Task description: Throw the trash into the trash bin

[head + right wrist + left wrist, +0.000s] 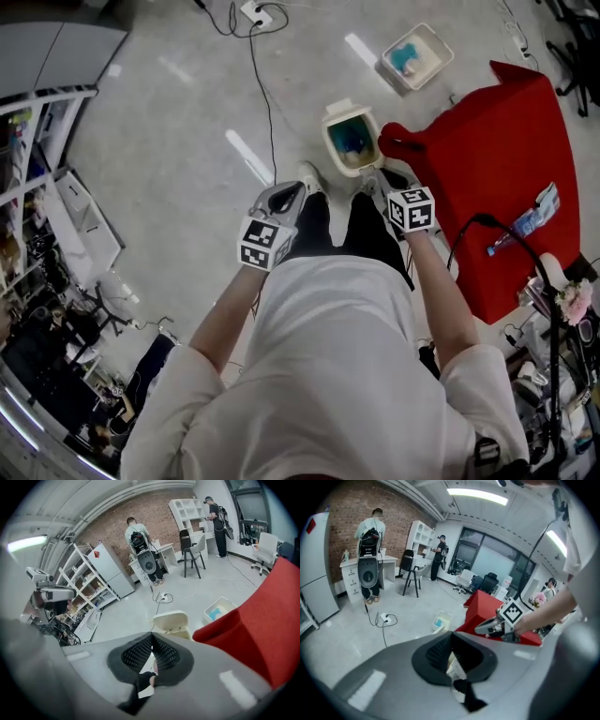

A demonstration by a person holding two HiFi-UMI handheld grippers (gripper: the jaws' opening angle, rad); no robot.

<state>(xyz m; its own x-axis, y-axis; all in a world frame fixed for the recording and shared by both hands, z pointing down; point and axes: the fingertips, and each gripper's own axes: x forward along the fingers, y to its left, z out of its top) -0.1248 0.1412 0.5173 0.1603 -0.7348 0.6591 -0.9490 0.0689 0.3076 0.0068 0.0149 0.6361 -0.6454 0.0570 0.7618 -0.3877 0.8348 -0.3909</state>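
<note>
The left tool [450,635] is clenched, with its black ribbed pads meeting at the tip and nothing between them. The right tool [152,637] is clenched the same way and also empty. In the gap below each pair of pads only a white shoe and dark trousers show.

In the head view both tools hang in front of the person's legs. Each carries a cube with black-and-white square markers, which are patterns, not letters. The cream trash bin [330,129] stands on the floor at 12 o'clock from the tools, just beyond the shoes. Its lid is up and blue contents [353,141] are visible inside.

At 1 o'clock, farther off, is a pale open box [433,47] with something blue in it. A surface covered in red cloth [497,159] lies at 3 o'clock. A blue-and-white packet [536,214] lies on it, its print too small to read. A white fridge [108,571] bears a red label, also unreadable.
</note>
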